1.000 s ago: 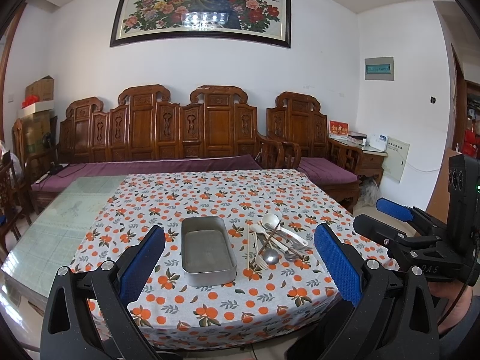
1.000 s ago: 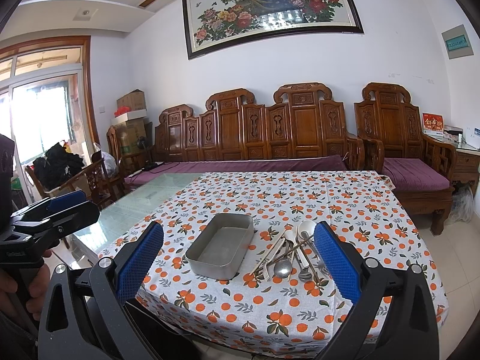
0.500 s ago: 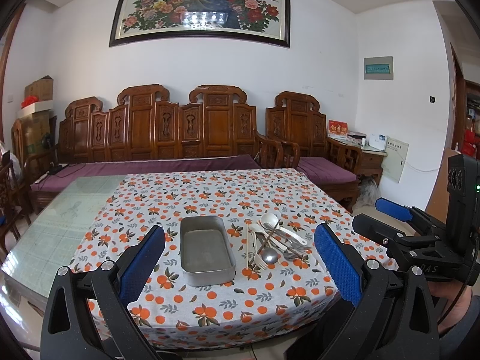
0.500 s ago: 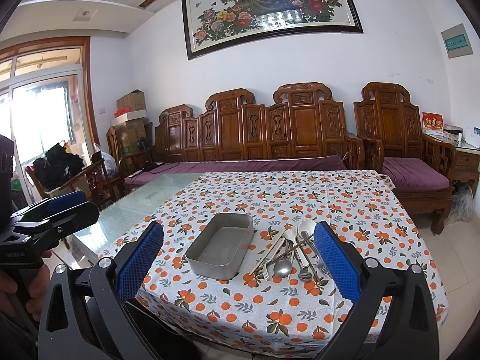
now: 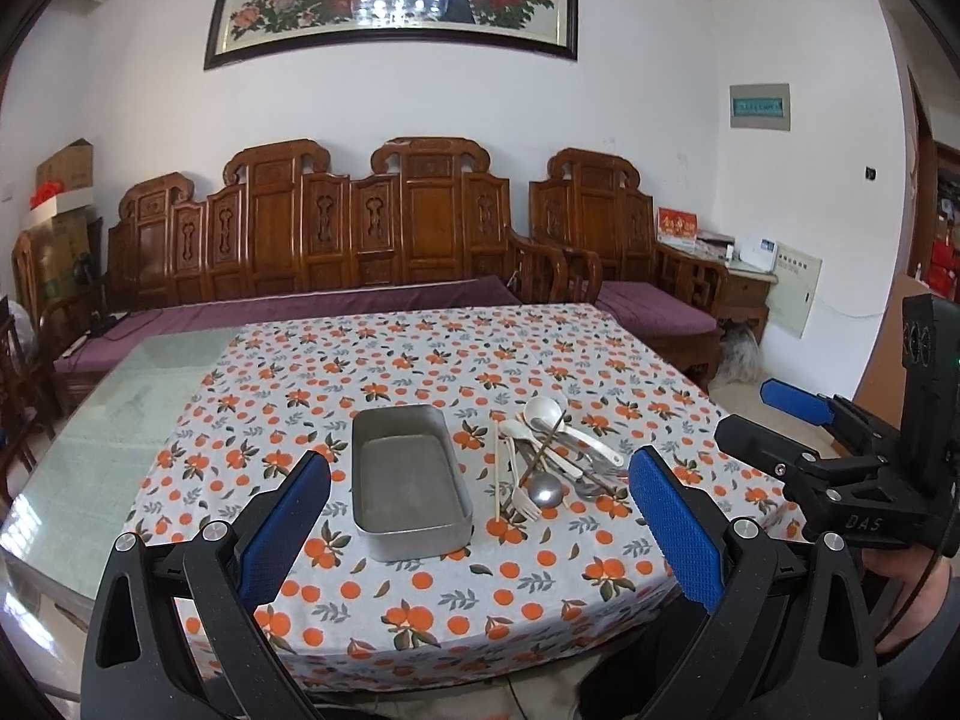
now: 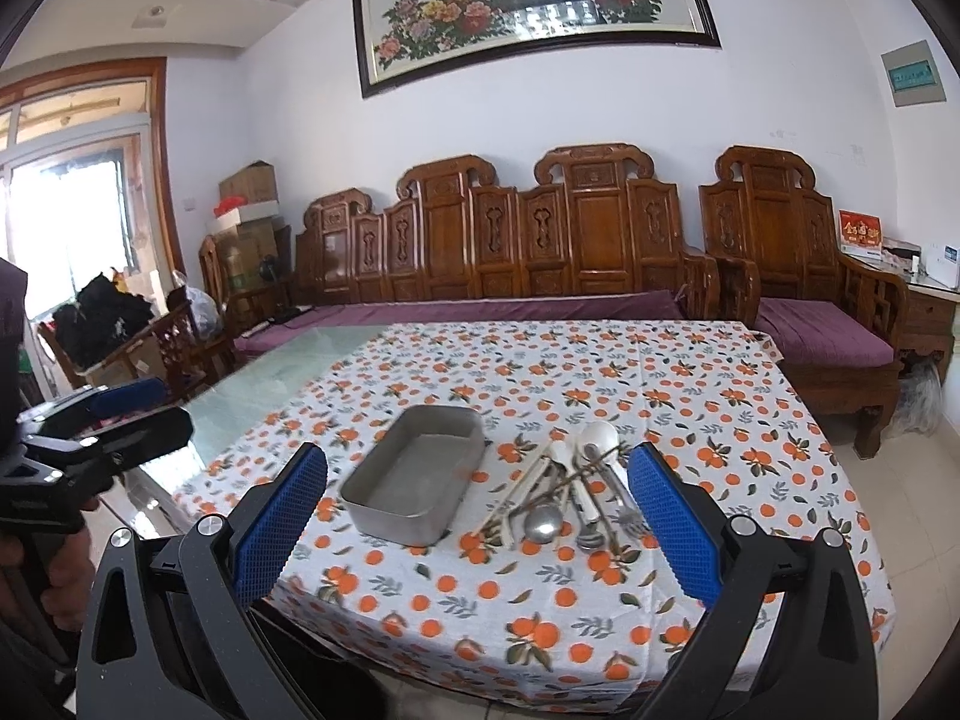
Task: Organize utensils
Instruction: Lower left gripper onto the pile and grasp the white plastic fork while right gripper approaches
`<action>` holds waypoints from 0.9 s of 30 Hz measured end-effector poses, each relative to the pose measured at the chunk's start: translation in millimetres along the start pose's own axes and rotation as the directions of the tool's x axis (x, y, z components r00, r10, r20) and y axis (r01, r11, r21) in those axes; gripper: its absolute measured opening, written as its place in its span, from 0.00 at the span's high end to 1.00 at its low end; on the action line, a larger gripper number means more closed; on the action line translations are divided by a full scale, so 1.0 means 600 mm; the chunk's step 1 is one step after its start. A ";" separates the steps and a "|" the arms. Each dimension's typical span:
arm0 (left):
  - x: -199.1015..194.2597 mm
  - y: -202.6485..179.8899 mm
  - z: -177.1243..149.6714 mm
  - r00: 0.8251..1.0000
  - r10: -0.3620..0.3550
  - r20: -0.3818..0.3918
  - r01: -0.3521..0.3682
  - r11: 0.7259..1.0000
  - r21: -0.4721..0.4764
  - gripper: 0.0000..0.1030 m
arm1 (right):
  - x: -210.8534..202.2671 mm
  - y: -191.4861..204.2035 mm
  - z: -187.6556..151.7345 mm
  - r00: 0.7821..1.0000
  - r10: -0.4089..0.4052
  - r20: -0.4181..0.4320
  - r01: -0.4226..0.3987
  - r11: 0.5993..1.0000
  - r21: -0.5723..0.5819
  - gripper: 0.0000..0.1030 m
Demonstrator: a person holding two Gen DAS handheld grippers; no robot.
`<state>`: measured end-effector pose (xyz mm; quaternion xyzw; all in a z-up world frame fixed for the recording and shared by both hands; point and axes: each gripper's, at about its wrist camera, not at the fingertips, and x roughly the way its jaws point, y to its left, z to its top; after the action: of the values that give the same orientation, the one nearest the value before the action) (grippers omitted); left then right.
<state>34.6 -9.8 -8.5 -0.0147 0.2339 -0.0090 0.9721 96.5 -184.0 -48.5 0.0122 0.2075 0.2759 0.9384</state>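
Right wrist view showed the utensil pile point(image 6: 570, 498) just right of the metal tray point(image 6: 414, 480), handles pointing away, nearer the empty, wide-open right gripper point(image 6: 477, 516) than the equally spread left gripper point(image 5: 480, 516).

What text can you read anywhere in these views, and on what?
"DAS": moulded on the right gripper body, seen from the left wrist.
Red card on the side cabinet: gold characters, too blurred to read.
Peacock painting: inscription too small.
Wall panel: label unreadable.
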 end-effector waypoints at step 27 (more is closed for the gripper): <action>0.262 -0.023 0.020 0.971 -0.115 -0.209 0.129 0.990 0.053 0.32 | 0.260 -0.203 0.009 0.966 -0.088 -0.243 0.104 0.993 0.055 0.51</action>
<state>179.9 -27.3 -68.7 0.0043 0.3312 -0.0780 0.9403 279.8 -205.1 -120.0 0.0002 0.3292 0.2224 0.9177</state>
